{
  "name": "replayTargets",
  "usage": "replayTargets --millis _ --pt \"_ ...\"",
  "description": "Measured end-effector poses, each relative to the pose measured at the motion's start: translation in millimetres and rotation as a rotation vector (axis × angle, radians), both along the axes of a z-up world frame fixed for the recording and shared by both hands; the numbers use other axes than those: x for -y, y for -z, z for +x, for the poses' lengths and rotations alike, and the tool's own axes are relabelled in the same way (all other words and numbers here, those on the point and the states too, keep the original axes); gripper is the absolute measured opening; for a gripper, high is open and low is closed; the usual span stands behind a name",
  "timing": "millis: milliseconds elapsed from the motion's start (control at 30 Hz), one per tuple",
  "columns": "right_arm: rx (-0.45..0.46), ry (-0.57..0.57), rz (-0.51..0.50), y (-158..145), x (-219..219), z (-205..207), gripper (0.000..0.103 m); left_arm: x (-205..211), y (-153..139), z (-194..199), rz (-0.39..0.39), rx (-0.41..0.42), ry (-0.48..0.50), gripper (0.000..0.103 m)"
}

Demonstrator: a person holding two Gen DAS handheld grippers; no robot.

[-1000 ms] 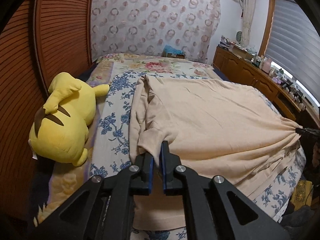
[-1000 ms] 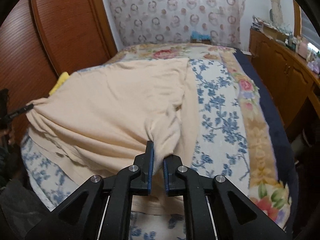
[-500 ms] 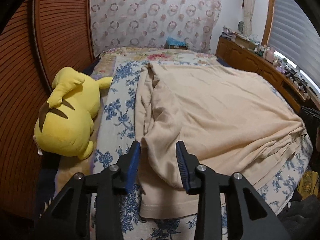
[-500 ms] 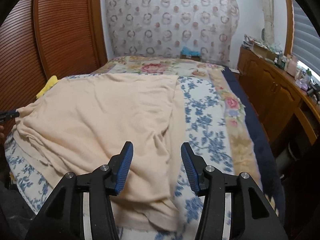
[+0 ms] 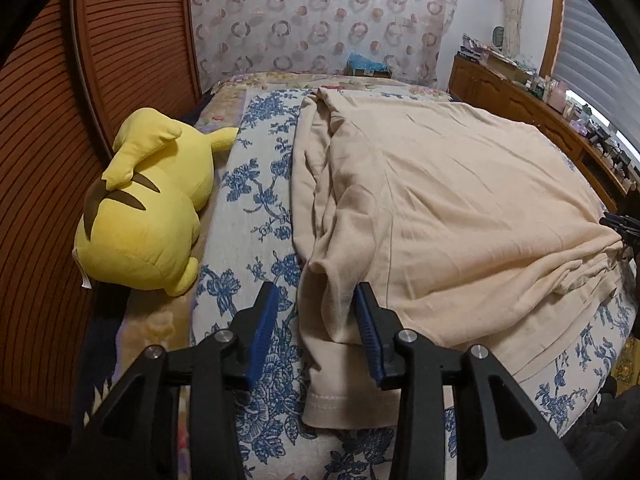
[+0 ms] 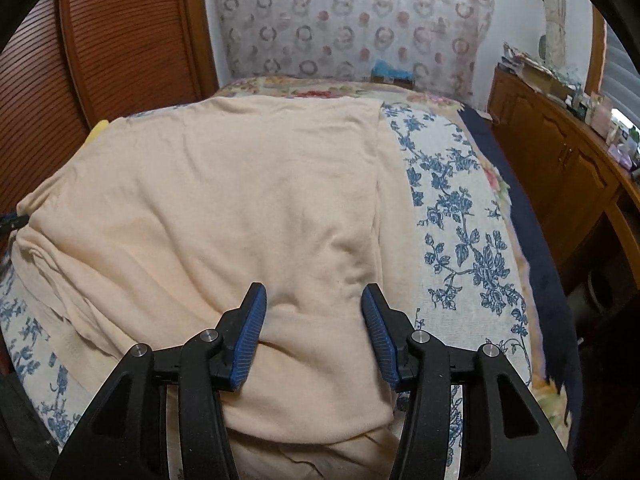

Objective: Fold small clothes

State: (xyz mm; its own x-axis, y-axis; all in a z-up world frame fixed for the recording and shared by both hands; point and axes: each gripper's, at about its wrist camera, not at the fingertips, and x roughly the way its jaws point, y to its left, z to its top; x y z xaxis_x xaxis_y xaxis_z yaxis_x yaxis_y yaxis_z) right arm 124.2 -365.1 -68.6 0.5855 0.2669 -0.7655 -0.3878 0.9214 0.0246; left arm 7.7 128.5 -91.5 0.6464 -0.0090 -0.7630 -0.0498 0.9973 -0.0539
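— On the bed (image 5: 256, 184), what lies beside the cloth?

— Left of the cream garment (image 5: 460, 208), a yellow plush toy (image 5: 148, 208) rests against the wooden slatted door (image 5: 60, 120), well apart from the cloth. A cabinet (image 6: 560, 152) crowded with small items runs along the right; what they are is too small to tell.

— And the tongs?

— Both have just been opening. The left tongs (image 5: 316, 320) stand released, a fold of the garment's edge between the fingers, one pad just beside it. The right tongs (image 6: 310, 320) are released too, the garment (image 6: 240, 208) lying loose between them.

— Anything cut off?

— The garment's near edge disappears behind the black arms, and the far corner bunches by a dark clip-like thing (image 5: 622, 226) at the frame's edge.
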Motion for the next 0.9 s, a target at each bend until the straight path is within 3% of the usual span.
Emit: replayTargets --millis 467,633,767,833,900 --pt "0.014 0.001 -0.033 7.0 -5.0 -0.2 0.053 -1.6 3.4 -3.7 -0.014 0.014 -0.017 0.040" --pt "0.013 0.004 -0.027 6.9 -4.3 1.5 0.053 -1.5 1.8 -3.0 -0.106 0.021 0.016 0.040" --pt "0.013 0.003 -0.028 7.3 -3.6 1.7 0.053 4.3 1.5 -0.8 -0.076 0.020 0.023 0.039" --pt "0.013 0.003 -0.027 7.2 -3.3 1.4 0.053 8.8 1.3 0.2 -0.051 0.019 0.032 0.034" --pt "0.013 0.003 -0.025 7.3 -3.0 2.2 0.053 11.1 1.3 2.3 -0.051 0.018 0.042 0.018"
